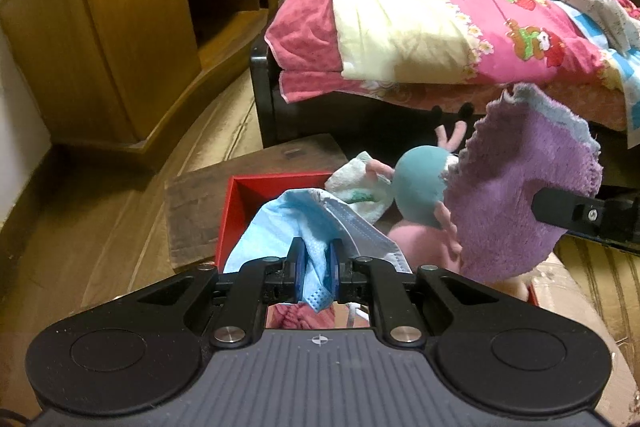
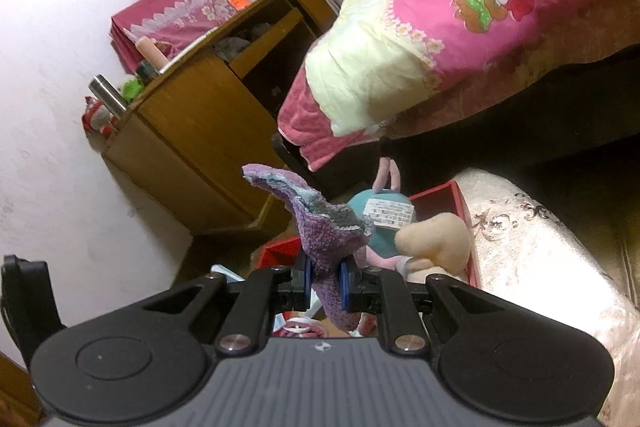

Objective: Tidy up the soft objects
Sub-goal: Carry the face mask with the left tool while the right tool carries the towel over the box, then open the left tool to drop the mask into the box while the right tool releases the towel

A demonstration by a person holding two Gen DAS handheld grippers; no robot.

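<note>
A crumpled pale-blue face mask (image 1: 304, 227) is being pinched between the blue pads of the left gripper (image 1: 316, 259), jaws nearly together on the thin fabric. A fluffy purple cloth (image 2: 320, 239) with a grey inner edge is being clamped in the right gripper (image 2: 326, 285), jaws fully drawn in, the cloth standing up above the pads. Both pieces are being held in the air over a red box (image 1: 240, 211), which is set on a dark wooden stand beside a cream patterned cushion (image 2: 532, 247). Inside the box a teal-headed plush toy (image 1: 420, 187), a beige plush toy (image 2: 436, 239) and a white cloth (image 1: 360, 187) are already lying. Step judged in hand: carrying two soft items to the box for deposit. Next move, as judged: each gripper is to be lowered over a free patch inside the red walls and the jaws parted, the mask toward the emptier near-left corner. Risk noted: limp fabric being draped over the rim. A bed with a pink quilt (image 1: 440, 15) and a wooden cabinet (image 1: 120, 39) are being seen behind.
</note>
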